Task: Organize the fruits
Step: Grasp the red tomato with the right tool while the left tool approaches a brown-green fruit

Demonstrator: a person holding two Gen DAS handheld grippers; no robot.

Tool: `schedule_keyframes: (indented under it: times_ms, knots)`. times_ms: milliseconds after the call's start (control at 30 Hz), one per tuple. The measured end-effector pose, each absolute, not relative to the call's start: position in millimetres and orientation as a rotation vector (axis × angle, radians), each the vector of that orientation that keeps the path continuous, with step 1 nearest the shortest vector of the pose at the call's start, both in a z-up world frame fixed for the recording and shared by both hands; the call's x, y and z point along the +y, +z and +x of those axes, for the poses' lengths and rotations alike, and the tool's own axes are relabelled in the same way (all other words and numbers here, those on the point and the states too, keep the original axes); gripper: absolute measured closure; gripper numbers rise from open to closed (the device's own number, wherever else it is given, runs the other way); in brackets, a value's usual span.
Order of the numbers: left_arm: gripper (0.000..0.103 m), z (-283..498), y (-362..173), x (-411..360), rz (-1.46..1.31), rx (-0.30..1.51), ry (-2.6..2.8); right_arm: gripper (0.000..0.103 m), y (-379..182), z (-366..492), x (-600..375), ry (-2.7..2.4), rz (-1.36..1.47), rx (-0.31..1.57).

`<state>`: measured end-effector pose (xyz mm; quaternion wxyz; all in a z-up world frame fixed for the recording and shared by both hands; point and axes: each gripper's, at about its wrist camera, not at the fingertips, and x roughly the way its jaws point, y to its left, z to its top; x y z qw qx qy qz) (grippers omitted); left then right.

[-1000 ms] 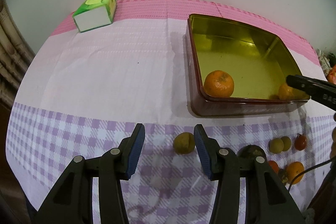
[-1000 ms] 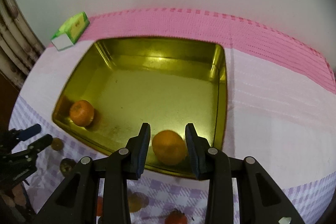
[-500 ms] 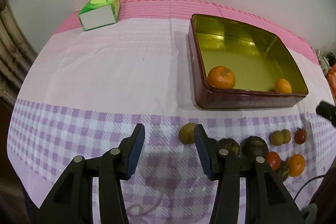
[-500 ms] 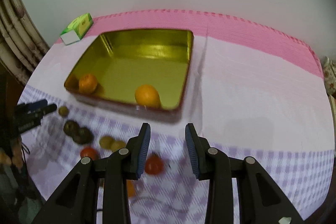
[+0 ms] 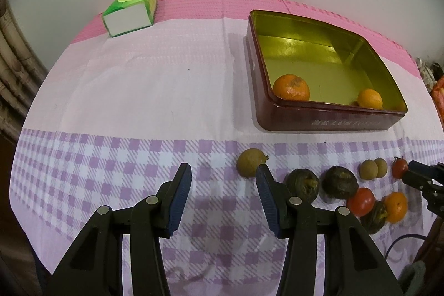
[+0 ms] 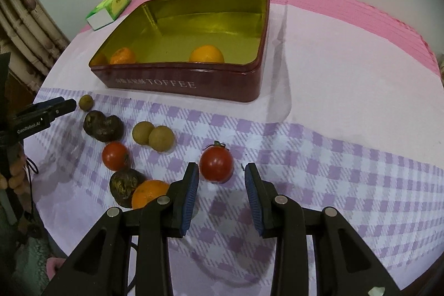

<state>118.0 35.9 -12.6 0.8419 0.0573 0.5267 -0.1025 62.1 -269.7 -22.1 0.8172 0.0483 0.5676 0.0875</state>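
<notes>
Right wrist view: our right gripper point(image 6: 221, 194) hangs spread, a tomato point(image 6: 216, 164) just beyond its tips. Our left gripper point(image 5: 223, 194) is spread too, over the checked cloth point(image 5: 111, 157). Farther back, 2 oranges point(image 6: 206, 54) sit in the tin point(image 6: 180, 83).

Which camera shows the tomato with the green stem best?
The right wrist view: the stemmed tomato sits large and whole ahead of the open right gripper. In the left wrist view it is small, near the edge.

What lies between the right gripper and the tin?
In the right wrist view, a stemmed tomato sits just ahead of the open right gripper; beyond it, bare cloth up to the tin.
</notes>
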Motion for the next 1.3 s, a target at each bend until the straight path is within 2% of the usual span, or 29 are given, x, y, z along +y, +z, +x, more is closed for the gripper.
schedule_keyframes:
  times_ms: [567,867,1300]
  knots:
    - [0.053,125.3,-28.0,29.0,0.118,1.143,-0.267,0.077,-34.5,72.9,-256.0,0.192,0.085,1.212]
    - [0.054,129.5,-34.4,15.8,0.143,1.145,-0.304,0.077,-36.5,75.5,-254.0,0.194,0.083,1.209]
    - [0.078,130.6,-38.6,14.2,0.144,1.140,-0.321,0.077,-36.1,74.2,-255.3,0.193,0.090,1.208]
